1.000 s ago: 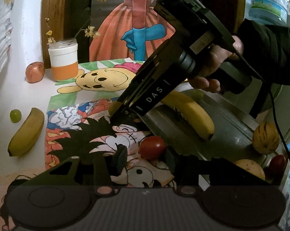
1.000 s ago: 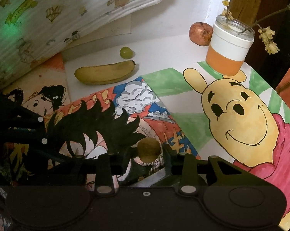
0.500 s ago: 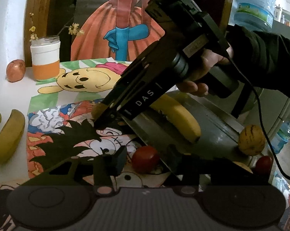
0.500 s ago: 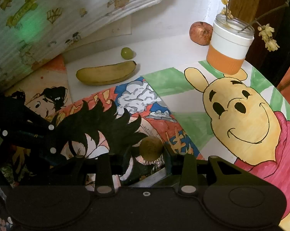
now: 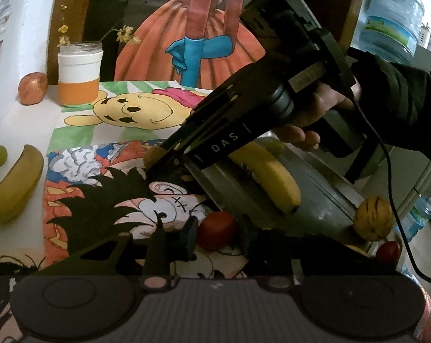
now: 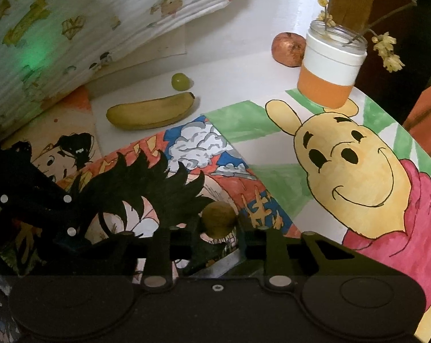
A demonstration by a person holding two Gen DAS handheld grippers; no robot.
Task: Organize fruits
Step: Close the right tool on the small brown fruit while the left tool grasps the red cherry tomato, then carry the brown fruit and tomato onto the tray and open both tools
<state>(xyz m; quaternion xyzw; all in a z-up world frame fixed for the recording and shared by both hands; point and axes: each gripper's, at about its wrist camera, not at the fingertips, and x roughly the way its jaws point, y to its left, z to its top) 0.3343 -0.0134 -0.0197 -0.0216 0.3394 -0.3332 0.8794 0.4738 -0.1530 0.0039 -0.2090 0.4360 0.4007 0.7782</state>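
Tomato (image 5: 215,230) | red, round, glossy | kiwi (image 6: 219,219) | brown, dull, oval

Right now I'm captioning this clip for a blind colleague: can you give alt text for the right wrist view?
The right gripper is shut on a small brown round fruit over cartoon drawings. Beyond lie a banana, a green grape, a reddish apple, and an orange-and-white jar of yellow-flowered twigs.
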